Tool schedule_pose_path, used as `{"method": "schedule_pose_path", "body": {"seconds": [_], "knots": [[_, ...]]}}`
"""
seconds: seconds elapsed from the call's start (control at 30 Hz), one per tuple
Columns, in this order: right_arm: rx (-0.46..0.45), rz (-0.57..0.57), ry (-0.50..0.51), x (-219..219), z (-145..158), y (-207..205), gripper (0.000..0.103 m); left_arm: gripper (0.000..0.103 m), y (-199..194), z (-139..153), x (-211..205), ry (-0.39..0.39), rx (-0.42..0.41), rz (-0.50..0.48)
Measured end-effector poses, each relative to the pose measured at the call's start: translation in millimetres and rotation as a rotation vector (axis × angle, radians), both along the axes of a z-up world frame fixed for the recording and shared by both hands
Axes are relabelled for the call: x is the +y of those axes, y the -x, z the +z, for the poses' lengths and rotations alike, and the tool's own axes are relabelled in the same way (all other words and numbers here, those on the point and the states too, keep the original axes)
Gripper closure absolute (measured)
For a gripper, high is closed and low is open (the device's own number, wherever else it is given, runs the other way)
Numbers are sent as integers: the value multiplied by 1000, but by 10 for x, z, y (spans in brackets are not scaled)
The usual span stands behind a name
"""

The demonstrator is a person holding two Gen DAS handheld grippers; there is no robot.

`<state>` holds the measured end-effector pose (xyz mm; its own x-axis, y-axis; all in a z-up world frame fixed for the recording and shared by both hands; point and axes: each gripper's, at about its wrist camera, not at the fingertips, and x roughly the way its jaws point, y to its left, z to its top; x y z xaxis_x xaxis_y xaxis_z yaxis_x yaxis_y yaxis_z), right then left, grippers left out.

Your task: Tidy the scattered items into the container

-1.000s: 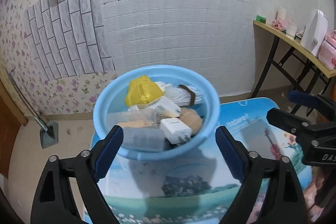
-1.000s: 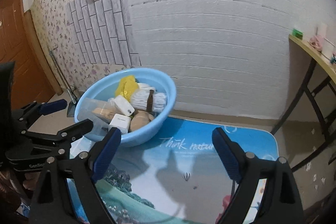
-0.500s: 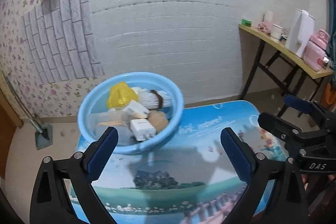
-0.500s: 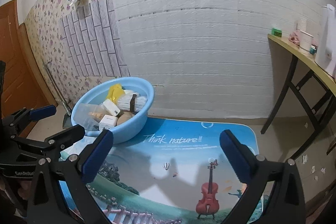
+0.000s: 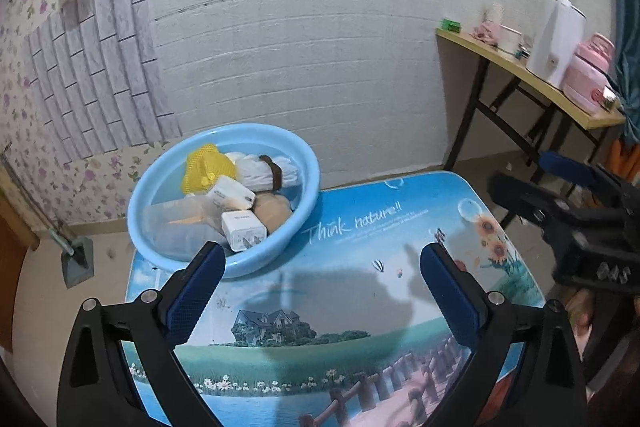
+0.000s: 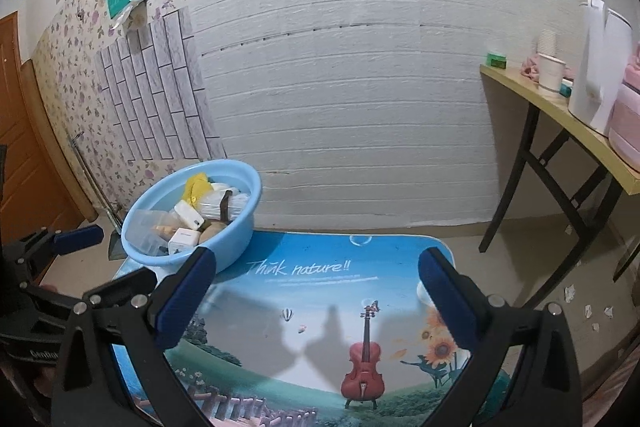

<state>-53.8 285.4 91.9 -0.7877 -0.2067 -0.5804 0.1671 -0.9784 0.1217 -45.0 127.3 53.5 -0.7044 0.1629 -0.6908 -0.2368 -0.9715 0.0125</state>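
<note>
I'm holding both the left gripper (image 5: pixel 320 271) and right gripper (image 6: pixel 316 277) wide open, empty, above the mat (image 5: pixel 360 239); the filled basin (image 5: pixel 308 195) is sitting near the wall (image 5: pixel 300 47).

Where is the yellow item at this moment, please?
In both views the yellow item lies at the back of the blue basin, beside the white bundle, on the table's far-left corner.
</note>
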Motion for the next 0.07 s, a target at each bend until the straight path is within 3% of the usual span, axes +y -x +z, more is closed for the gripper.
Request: {"method": "schedule_pose_path", "body": {"seconds": [0.07], "knots": [[-6,7,-3,-42,-45,22,0,5,-19,-87,-28,6,-6,1]]}}
